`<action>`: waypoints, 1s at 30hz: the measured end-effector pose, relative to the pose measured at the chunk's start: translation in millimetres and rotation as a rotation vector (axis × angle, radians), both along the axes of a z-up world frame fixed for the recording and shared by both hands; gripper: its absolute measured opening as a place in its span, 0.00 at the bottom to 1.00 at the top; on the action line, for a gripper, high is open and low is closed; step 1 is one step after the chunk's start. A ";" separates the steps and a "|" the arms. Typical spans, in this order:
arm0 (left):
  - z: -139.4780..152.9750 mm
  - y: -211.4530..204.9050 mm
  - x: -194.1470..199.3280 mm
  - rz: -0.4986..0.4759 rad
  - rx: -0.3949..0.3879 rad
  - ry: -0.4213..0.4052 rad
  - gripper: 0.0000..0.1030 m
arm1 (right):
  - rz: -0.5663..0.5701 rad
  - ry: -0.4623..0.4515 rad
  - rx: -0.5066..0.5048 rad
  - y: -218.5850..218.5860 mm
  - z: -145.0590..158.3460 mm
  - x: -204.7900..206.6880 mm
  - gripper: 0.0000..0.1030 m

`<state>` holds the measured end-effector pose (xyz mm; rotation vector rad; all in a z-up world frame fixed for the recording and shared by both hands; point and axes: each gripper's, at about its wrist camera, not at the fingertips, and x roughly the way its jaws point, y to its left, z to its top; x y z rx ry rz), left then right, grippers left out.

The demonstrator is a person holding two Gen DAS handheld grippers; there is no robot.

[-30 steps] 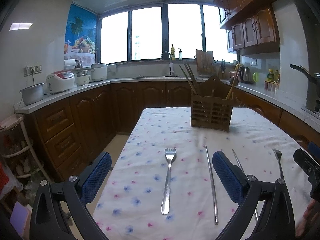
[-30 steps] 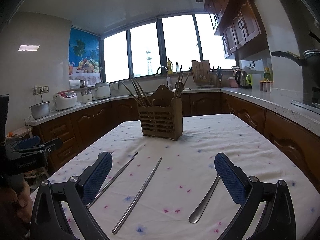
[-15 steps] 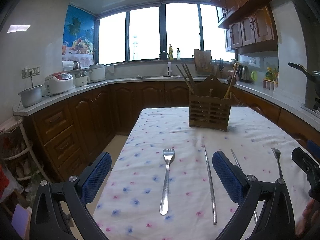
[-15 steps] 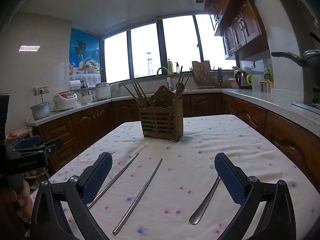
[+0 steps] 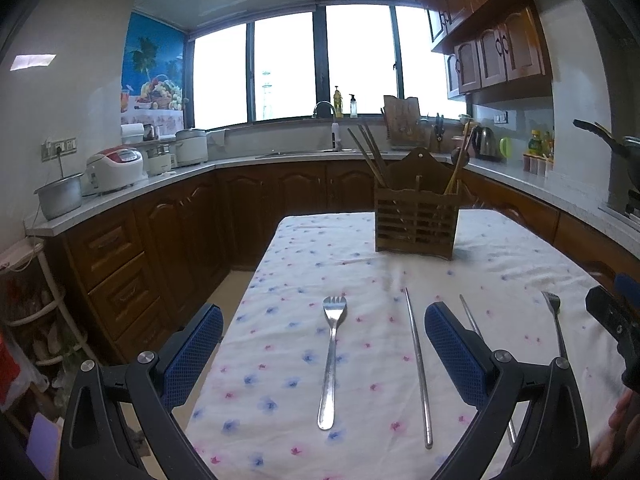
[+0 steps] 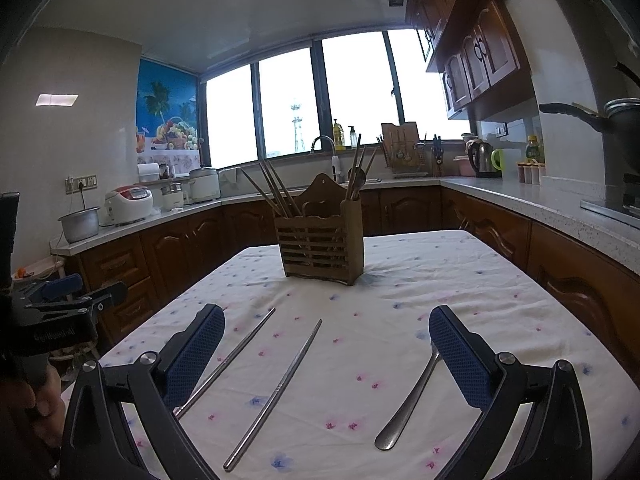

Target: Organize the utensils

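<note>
A steel fork (image 5: 332, 356) lies on the flowered tablecloth (image 5: 360, 264), centred between the blue pads of my open, empty left gripper (image 5: 324, 344). A metal chopstick (image 5: 418, 364) lies right of it, a second chopstick (image 5: 470, 318) sits partly behind the right finger, and another fork (image 5: 556, 320) lies far right. In the right wrist view, my right gripper (image 6: 326, 346) is open and empty above two chopsticks (image 6: 276, 392) (image 6: 234, 354); a fork handle (image 6: 408, 408) lies by its right finger. A wooden utensil holder (image 5: 416, 220) (image 6: 320, 246) with wooden chopsticks stands farther back.
The table's left edge (image 5: 244, 300) drops to the floor beside brown cabinets (image 5: 120, 272). Countertops with rice cookers (image 5: 116, 168), a pot and a kettle (image 6: 480, 158) ring the room. The other gripper shows at each view's side (image 5: 612, 320) (image 6: 60, 312).
The left wrist view has shifted slightly, so the fork and holder sit a little lower and more central. The right wrist view is almost unchanged. Both grippers stay open.
</note>
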<state>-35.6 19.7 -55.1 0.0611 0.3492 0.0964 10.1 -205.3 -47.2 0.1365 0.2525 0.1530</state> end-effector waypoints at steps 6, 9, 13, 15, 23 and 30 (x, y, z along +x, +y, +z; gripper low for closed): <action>-0.4 -5.8 -3.9 -0.007 0.005 -0.007 0.99 | 0.001 -0.004 0.003 -0.2 2.2 1.3 1.00; -2.7 -8.4 -6.7 -0.005 0.009 -0.013 0.99 | 0.000 -0.007 0.003 -0.4 2.9 1.0 1.00; -4.0 -9.5 -8.2 -0.006 0.009 -0.011 0.99 | 0.001 -0.007 0.003 0.3 3.0 1.1 1.00; -3.0 -10.6 -9.1 -0.004 0.010 -0.011 0.99 | -0.001 -0.009 0.005 0.1 3.3 1.0 1.00; -4.0 -17.4 -11.7 -0.009 0.008 -0.015 0.99 | -0.001 -0.012 0.008 -0.6 5.3 1.1 1.00; -3.9 -19.0 -12.0 -0.006 0.001 -0.013 0.99 | 0.002 -0.013 0.006 1.0 6.5 1.0 1.00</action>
